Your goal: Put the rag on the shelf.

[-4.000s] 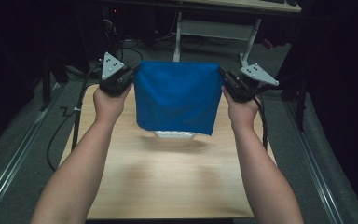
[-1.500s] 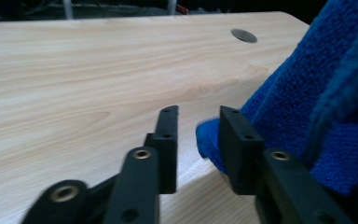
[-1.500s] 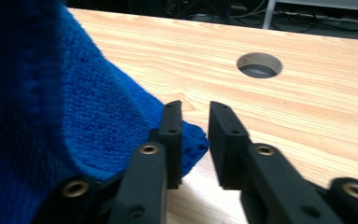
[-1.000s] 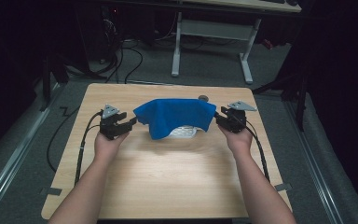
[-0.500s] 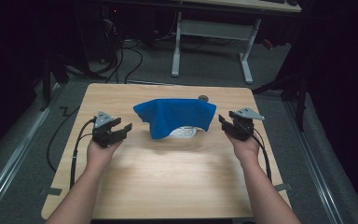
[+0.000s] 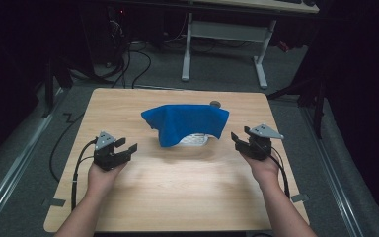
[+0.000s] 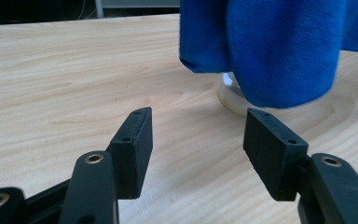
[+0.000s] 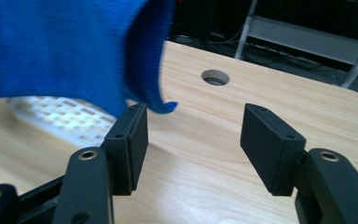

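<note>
High view: blue cloth [image 6: 187, 123] hides most of white basket [image 6: 195, 140]; both tools gape wide, empty.

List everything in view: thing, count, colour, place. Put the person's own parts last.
cloth: one, blue, draped over the basket at the table's middle, far half.
basket: one, white with slotted sides, under the cloth, mostly covered.
table: one, light wood, with a round hole near its far edge.
desk frame: one, white legs, on the floor beyond the table.
cables: several, black, on the floor at far left.
left gripper: one, black, jaws open and empty, left of the cloth and apart from it.
right gripper: one, black, jaws open and empty, just been opening, right of the cloth.
forearms: two, bare, coming in from the bottom edge.
</note>
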